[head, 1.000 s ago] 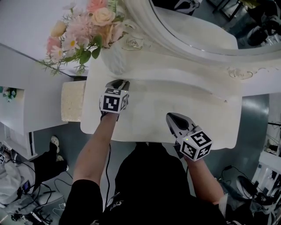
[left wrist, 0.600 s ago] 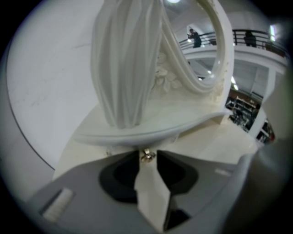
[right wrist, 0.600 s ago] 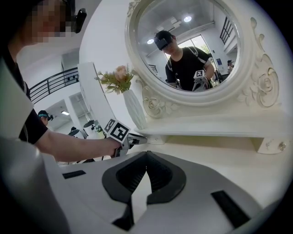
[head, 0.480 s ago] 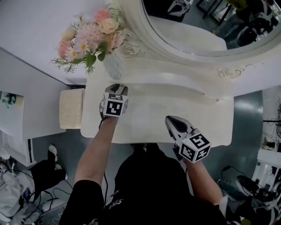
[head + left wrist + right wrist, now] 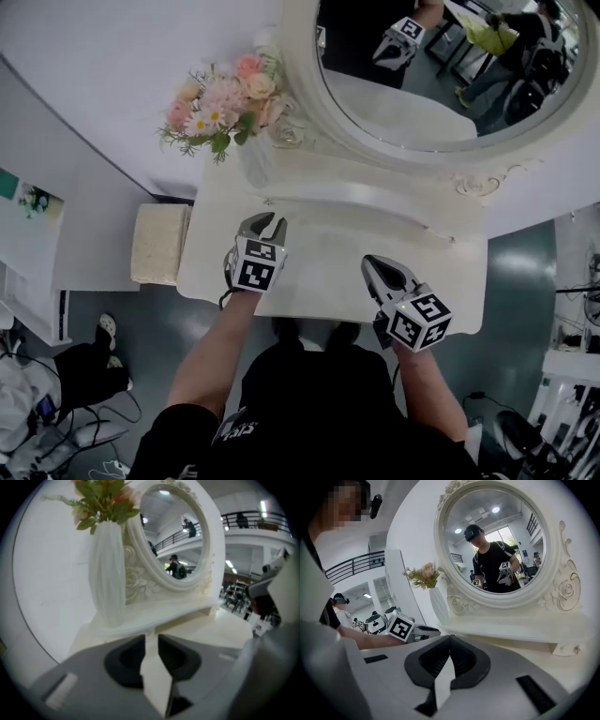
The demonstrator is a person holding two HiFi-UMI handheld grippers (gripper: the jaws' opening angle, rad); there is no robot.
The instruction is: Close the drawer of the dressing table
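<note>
Left gripper (image 5: 263, 221), nine o'clock over the dressing table (image 5: 328, 248): jaws just narrowing, part-open, empty. Right gripper (image 5: 371, 262), five o'clock, pinched together, empty. No drawer juts out; probably closed, so withdraw next.

Cream desk (image 5: 323, 258) and mirror frame (image 5: 302, 94); pink, peach flowers (image 5: 225, 94), green leaves (image 5: 219, 142), white ribbed vase (image 5: 108, 573); grey left claw (image 5: 265, 223) and right claw (image 5: 380, 267), black-and-white square-marker cubes (image 5: 258, 268).

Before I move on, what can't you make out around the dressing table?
- Drawer front: head view, hidden under the table top and behind the person's torso; open or shut, cannot tell.
- Right gripper view: the right tool covers everything below the table top with its own body.
</note>
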